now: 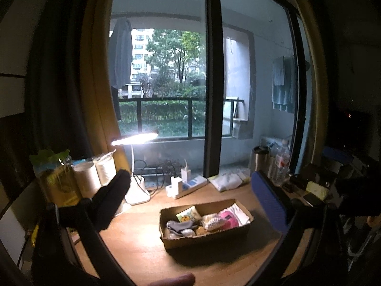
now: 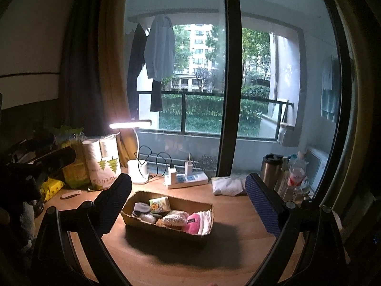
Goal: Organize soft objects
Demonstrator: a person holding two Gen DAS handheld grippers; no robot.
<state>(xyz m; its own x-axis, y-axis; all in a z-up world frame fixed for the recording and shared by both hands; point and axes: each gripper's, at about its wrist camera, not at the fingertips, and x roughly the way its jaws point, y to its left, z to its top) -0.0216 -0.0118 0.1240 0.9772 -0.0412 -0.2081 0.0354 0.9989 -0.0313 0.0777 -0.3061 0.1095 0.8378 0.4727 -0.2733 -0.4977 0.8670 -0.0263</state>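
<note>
Cardboard box (image 1: 247, 227) of soft items, open-topped, on the wooden counter (image 1: 142, 245).

Contents, packed touching: grey socks (image 2: 140, 207) at the left end; a printed pouch (image 2: 160, 203) with a cartoon face leaning at the back wall; a cream knitted piece (image 2: 172, 219) in the middle; a pink plush item (image 2: 192, 222) beside it; folded white cloth (image 2: 206, 221) at the right end.

Cardboard box (image 2: 133, 211) w/ soft items, on desk (image 2: 238, 245)
</note>
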